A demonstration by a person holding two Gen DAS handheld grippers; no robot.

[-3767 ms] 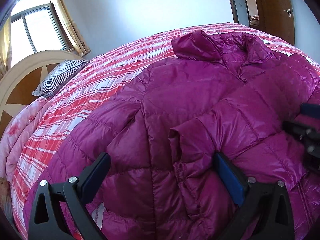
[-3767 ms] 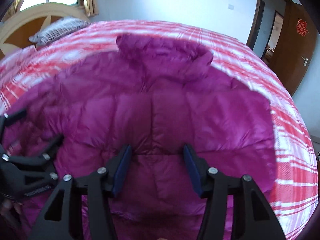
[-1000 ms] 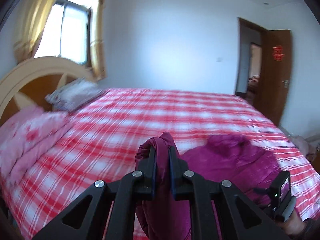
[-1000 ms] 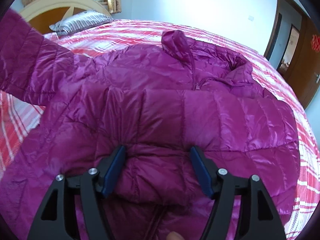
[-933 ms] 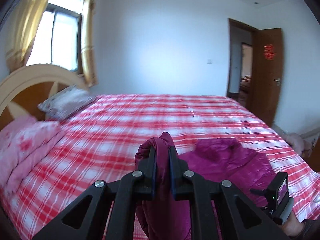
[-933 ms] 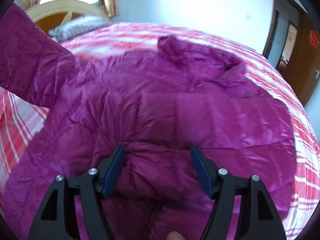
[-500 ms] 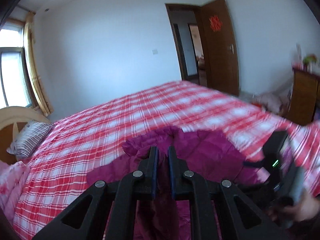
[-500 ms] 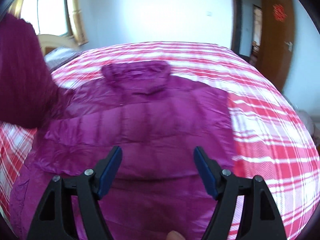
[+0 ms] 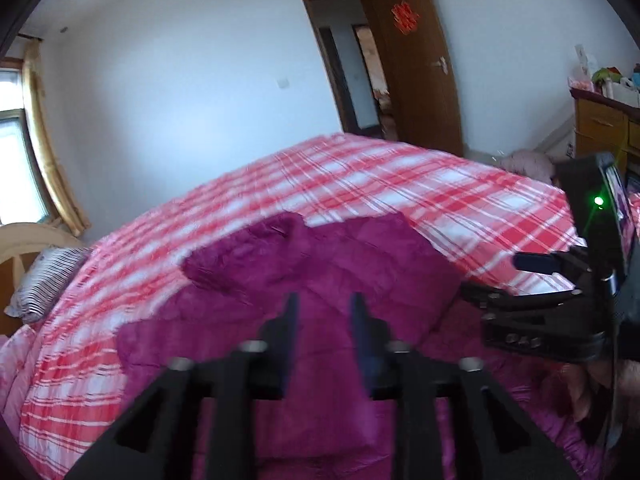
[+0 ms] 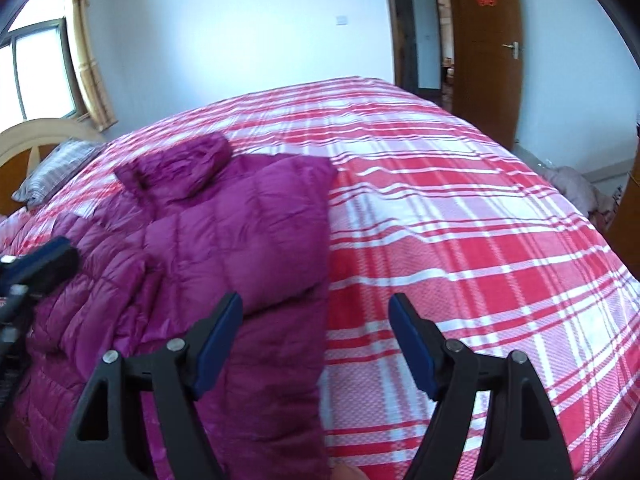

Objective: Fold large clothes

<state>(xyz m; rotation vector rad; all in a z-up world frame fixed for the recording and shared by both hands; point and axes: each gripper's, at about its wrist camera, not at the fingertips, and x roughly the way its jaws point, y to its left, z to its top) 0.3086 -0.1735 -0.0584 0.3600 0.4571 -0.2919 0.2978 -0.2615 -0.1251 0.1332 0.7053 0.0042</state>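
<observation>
A magenta quilted down jacket lies on the bed, collar towards the headboard, with a sleeve folded flat across its body. My left gripper hovers over the folded part. Its jaws are opening, and nothing is pinched between them. My right gripper is open and straddles the jacket's right edge, one finger over the fabric and the other over the sheet. The right gripper also shows in the left wrist view, at the right. The left gripper's fingertips show at the left edge of the right wrist view.
The bed has a red and white plaid sheet, bare to the right of the jacket. A striped pillow lies by the headboard. A brown door stands open behind. A wooden dresser is at the right.
The left gripper was shut on a raised fold of the jacket. Its jaws have now parted and the fabric lies flat on the jacket. Both views have swung right, and the right gripper is at the jacket's edge.
</observation>
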